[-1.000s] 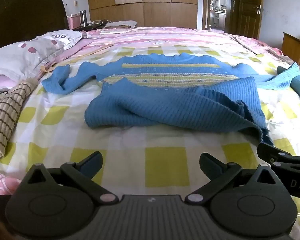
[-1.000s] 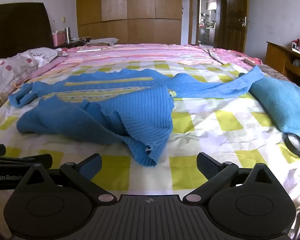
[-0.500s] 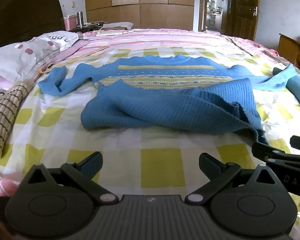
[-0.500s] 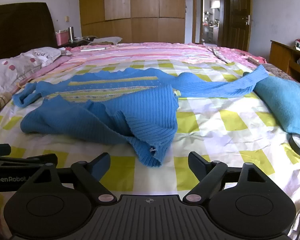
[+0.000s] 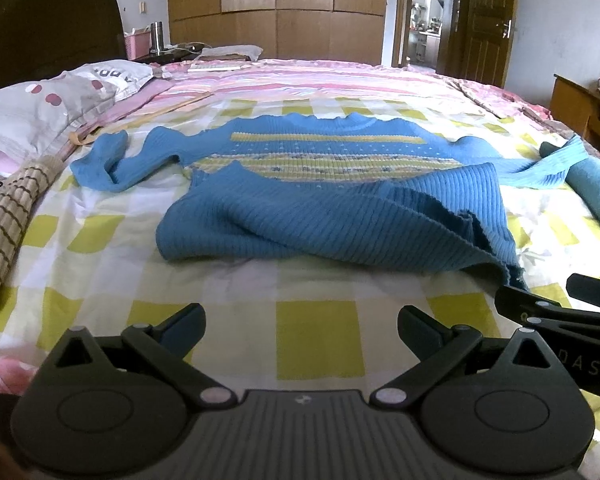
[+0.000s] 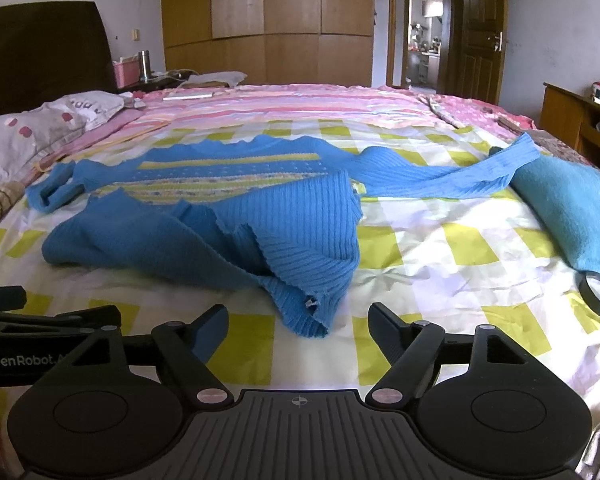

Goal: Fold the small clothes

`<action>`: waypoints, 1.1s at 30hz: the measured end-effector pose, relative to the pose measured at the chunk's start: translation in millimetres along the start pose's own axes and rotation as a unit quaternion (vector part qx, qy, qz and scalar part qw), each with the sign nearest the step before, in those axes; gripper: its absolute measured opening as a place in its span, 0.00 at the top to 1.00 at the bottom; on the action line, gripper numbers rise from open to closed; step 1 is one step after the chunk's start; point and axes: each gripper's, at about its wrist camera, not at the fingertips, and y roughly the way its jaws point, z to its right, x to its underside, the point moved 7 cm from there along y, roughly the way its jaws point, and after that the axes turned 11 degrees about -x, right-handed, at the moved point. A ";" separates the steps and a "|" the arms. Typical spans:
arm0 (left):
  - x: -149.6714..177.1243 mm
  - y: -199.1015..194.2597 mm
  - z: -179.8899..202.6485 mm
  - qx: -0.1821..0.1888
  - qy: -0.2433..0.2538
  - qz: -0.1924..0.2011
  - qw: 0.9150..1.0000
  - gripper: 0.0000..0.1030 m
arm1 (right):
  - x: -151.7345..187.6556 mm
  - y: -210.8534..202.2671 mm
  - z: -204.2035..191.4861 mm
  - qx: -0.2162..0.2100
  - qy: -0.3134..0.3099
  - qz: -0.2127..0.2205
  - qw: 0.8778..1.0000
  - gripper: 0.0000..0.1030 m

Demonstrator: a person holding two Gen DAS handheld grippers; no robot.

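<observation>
The blue sweater (image 5: 340, 216) lies on the checked bedsheet (image 5: 316, 340), its lower half folded up over the patterned chest. The left gripper (image 5: 300, 326) and the right gripper (image 6: 298, 330) hover just short of its hem, jaws spread, holding nothing

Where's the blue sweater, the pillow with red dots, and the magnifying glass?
Blue sweater (image 5: 340, 216): left wrist view, on its ribbed, folded-over body.
Pillow (image 5: 40, 108): left wrist view, on its grey dotted cover.
Magnifying glass (image 6: 598, 293): right wrist view, on its round lens.
</observation>
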 end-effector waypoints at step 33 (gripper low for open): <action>-11.6 2.9 -12.7 0.023 -0.026 0.012 0.999 0.00 | -13.0 10.2 -12.1 -0.019 -0.032 0.007 0.999 0.26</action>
